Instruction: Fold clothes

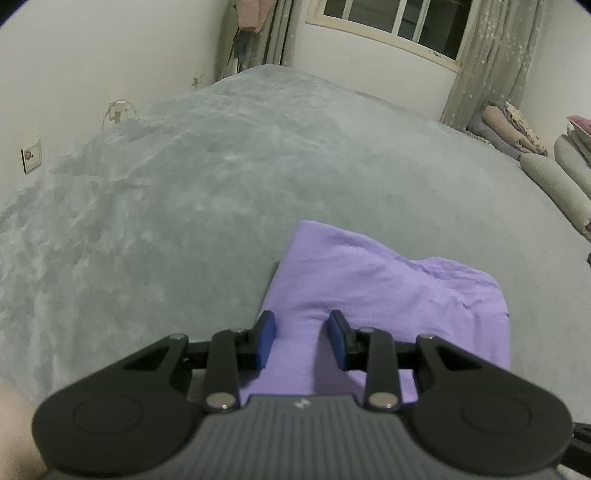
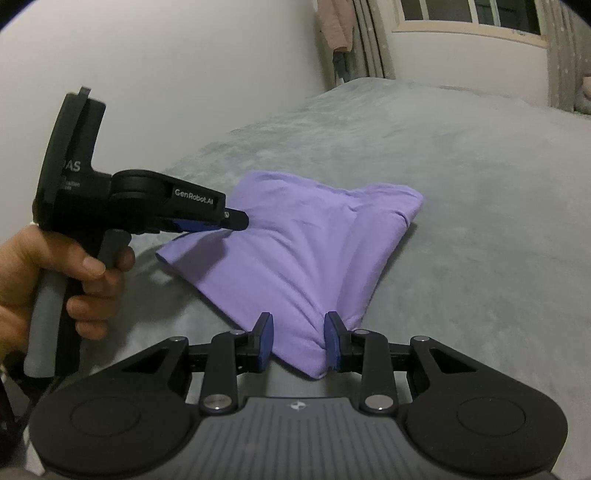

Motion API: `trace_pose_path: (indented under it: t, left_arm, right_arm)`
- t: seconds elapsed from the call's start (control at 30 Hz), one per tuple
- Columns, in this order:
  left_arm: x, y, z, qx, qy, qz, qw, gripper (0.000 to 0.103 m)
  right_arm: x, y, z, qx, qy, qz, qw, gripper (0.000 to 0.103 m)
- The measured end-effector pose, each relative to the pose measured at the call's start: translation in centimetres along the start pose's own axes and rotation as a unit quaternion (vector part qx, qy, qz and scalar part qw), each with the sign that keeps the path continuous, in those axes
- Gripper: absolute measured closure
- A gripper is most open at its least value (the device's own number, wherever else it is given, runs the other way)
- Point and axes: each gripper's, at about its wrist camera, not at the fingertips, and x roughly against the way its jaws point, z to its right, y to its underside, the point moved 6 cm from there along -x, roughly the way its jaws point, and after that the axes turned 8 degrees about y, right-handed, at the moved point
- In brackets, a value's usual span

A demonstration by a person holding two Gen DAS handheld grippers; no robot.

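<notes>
1. My left gripper (image 1: 302, 334) has its blue pads (image 1: 266, 338) clamped on a bunched fold of the purple garment (image 1: 373, 280), and the cloth fills the gap between them.
2. Ahead of that gripper and off to its right the garment lies spread on the grey bed cover (image 1: 177, 192), wrinkled along its far right edge.
3. My right gripper (image 2: 298, 338) is likewise clamped on the purple garment (image 2: 306, 251); a narrow near corner of the cloth is pinched between its blue pads (image 2: 266, 341) and hangs just below them.
4. From the right gripper the garment fans out forward, widest at its far side, and rests on the bed cover (image 2: 461, 206).
5. In the right wrist view I see my left gripper (image 2: 232, 219) ahead and to the left, coming in from the side, its tip on the left edge of the garment.
6. A hand (image 2: 55, 280) wraps that gripper's grey handle, well left of the right gripper.
7. Between the two held points the cloth is raised and drawn into ridges that run toward the right gripper.
8. Beyond the left gripper, far right, rolled bedding (image 1: 550, 177) lies at the bed's edge; a window (image 1: 391, 18) and curtains (image 1: 491, 59) stand straight ahead past the bed.
</notes>
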Motion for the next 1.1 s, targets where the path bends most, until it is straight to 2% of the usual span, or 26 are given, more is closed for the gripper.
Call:
trace_pose_path:
  t: [0.3, 0.47, 0.6, 0.7, 0.77, 0.83, 0.97, 1.1]
  left_arm:
    - [-0.1, 0.2, 0.3, -0.024, -0.011, 0.001, 0.9996, 0.072]
    - [0.5, 0.6, 1.0, -0.044, -0.026, 0.000, 0.9987, 0.071]
    - [0.6, 0.7, 1.3, -0.053, -0.033, 0.001, 0.9981, 0.070]
    - [0.7, 0.7, 1.2, -0.051, -0.031, 0.001, 0.9982, 0.069]
    - [0.9, 0.6, 1.0, -0.045, -0.028, 0.001, 0.9986, 0.067]
    - [1.3, 0.3, 0.4, -0.031, -0.034, 0.002, 0.9990, 0.058]
    - [2.8, -0.5, -1.9, 0.019, -0.039, 0.017, 0.9989, 0.061]
    - [3.2, -0.4, -4.5, 0.080, -0.024, 0.014, 0.9964, 0.064]
  right_arm:
    - [0.1, 0.7, -0.1, 0.003, 0.019, -0.007, 1.000, 0.073]
    - [0.1, 0.6, -0.5, 0.036, 0.025, -0.019, 0.999, 0.073]
    - [-0.1, 0.2, -0.4, 0.084, 0.017, -0.047, 0.995, 0.073]
    - [-0.2, 0.1, 0.7, 0.056, -0.004, -0.053, 0.997, 0.073]
    - [-0.1, 0.6, 1.2, 0.038, -0.016, -0.037, 0.998, 0.073]
    - [0.0, 0.9, 1.3, 0.031, -0.020, -0.026, 0.999, 0.073]
    - [0.0, 0.3, 1.2, 0.040, -0.023, -0.035, 0.998, 0.072]
    - [0.5, -0.3, 2.7, -0.012, -0.058, -0.047, 0.997, 0.069]
